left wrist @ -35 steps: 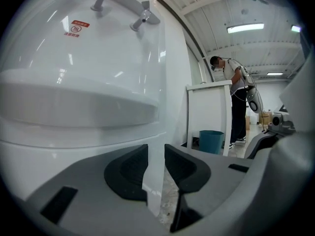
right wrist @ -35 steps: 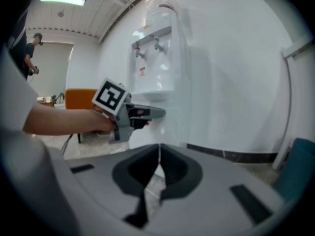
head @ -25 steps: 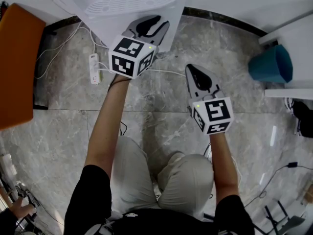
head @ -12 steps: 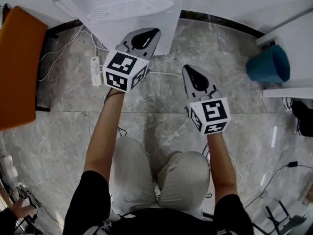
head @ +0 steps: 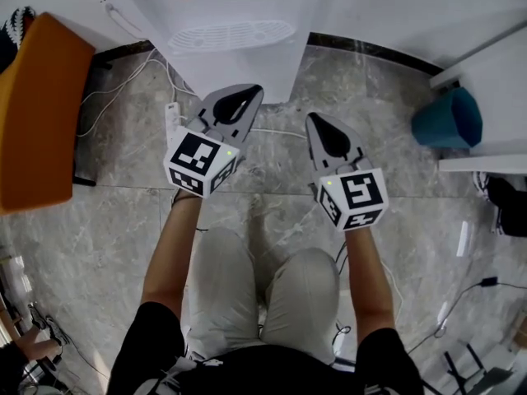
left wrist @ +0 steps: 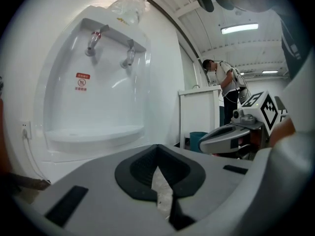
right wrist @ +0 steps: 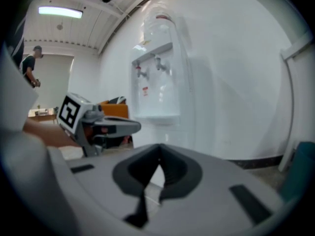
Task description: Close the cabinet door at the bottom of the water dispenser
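One water dispenser [head: 230, 15] stands here, and it has two taps [left wrist: 92, 39]. There are two grippers, the left gripper [head: 252, 93] and the right gripper [head: 314, 119], and each carries one marker cube [head: 198, 161]. On the floor [head: 107, 212] I count one teal bin [head: 449, 118], one white power strip [head: 173, 115] and one orange piece of furniture [head: 37, 113].

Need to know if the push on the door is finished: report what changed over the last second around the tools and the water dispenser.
The left tool drew back from the water dispenser toward the person, and its jaws closed on nothing. Its tip overlapped the dispenser's base before; now floor shows between them. The right tool kept roughly its place, shut and empty. The dispenser did not move.
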Demonstrator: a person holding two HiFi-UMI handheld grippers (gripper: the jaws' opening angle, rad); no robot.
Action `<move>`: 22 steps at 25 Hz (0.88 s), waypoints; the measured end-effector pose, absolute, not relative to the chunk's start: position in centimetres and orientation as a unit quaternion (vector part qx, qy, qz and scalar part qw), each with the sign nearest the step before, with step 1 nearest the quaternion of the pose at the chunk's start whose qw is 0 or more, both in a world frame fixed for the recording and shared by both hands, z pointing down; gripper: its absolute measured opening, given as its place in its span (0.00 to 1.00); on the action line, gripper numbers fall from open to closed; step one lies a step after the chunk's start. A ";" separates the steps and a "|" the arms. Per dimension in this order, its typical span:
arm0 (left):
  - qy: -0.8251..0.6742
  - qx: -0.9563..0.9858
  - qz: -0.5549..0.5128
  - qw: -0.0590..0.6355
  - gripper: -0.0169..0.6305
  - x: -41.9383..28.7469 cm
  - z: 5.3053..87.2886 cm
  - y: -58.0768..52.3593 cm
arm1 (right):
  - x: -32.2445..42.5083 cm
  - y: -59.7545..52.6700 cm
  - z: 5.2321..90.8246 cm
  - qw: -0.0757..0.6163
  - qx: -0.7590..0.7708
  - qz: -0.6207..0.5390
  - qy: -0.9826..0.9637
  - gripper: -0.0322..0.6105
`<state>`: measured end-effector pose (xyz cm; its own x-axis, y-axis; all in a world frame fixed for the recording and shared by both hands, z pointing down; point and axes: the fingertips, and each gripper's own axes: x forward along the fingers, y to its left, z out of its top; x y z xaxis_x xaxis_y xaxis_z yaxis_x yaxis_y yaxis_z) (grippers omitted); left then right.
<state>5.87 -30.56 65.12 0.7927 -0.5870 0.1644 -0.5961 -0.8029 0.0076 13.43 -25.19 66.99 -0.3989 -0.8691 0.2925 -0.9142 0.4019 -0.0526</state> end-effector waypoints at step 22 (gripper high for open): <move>-0.352 0.932 0.072 0.058 0.04 1.9 43.3 -22.3 | 12.1 -20.6 44.7 0.099 0.542 0.119 -0.826 0.10</move>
